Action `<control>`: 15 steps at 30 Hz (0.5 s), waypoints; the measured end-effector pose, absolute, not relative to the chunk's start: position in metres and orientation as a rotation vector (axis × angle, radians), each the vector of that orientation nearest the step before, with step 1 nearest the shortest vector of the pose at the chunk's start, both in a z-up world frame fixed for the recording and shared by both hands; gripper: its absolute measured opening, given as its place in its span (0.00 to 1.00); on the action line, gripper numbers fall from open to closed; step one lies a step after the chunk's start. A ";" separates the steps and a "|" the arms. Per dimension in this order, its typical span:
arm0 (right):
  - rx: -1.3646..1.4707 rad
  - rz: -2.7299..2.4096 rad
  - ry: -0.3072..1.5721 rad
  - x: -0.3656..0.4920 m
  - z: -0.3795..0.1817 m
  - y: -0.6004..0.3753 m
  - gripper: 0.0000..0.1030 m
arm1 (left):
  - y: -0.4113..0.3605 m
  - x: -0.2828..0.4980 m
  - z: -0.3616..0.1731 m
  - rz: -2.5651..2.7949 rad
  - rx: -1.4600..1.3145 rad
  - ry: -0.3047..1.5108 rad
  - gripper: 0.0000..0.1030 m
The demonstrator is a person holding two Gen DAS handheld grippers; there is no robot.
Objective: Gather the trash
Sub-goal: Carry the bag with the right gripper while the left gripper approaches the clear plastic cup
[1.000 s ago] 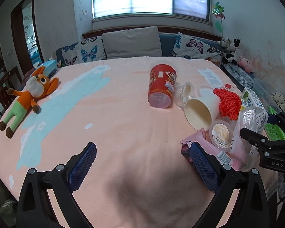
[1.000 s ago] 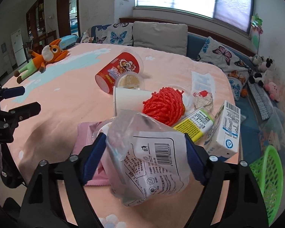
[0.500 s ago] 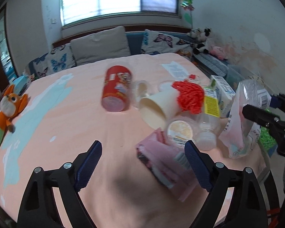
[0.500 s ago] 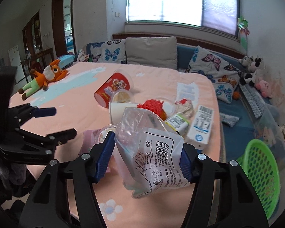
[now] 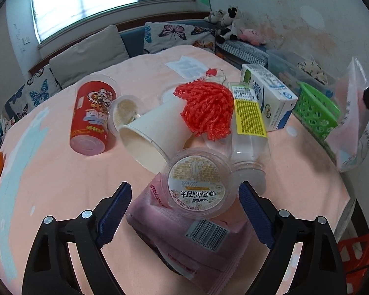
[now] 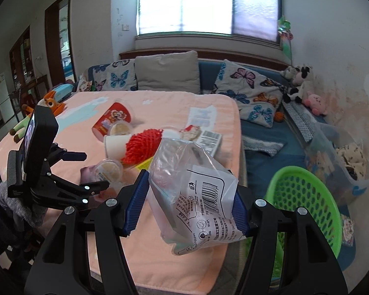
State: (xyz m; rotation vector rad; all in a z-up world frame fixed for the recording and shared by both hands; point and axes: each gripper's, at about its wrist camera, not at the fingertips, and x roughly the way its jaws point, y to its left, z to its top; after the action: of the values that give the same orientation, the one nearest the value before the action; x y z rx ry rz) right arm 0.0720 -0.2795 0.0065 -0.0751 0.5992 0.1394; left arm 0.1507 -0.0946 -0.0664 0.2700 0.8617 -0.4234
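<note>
Gripping clear plastic bag [image 6: 196, 196] between both pads, right tongs [image 6: 185, 209] carry it off worktop [image 6: 160, 258] edge, green basket [image 6: 305, 196] just beside: likely drop spot. Left tongs [image 5: 184, 213] wide open, nothing held, straddling round lidded cup [image 5: 198, 179] resting on pink packet [image 5: 192, 241]: probably next pick. Beyond: toppled paper cup [image 5: 150, 135], red mesh [image 5: 206, 108], milk carton [image 5: 268, 95], red tub [image 5: 92, 120] clustered mid-worktop.

A peach-blanketed table [image 5: 61, 179] carries a red cup [image 5: 92, 120], milk carton [image 5: 270, 98] and pink packet [image 5: 184, 241].
</note>
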 end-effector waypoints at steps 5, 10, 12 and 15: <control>-0.052 0.097 0.605 0.072 0.005 -0.297 0.60 | -0.092 0.159 -0.074 -0.442 0.273 0.885 0.84; -0.033 0.060 0.614 0.070 0.003 -0.310 0.60 | -0.089 0.159 -0.074 -0.477 0.257 0.885 0.84; -0.031 0.049 0.615 0.069 0.002 -0.314 0.60 | -0.088 0.158 -0.074 -0.485 0.256 0.883 0.84; -0.029 0.032 0.616 0.066 0.003 -0.318 0.60 | -0.089 0.157 -0.076 -0.511 0.253 0.891 0.84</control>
State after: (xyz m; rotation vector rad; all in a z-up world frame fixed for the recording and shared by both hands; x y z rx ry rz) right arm 0.0664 -0.3180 0.0027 -0.0290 0.6161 0.0321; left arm 0.1569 -0.0889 -0.0762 0.2526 0.8914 -0.5113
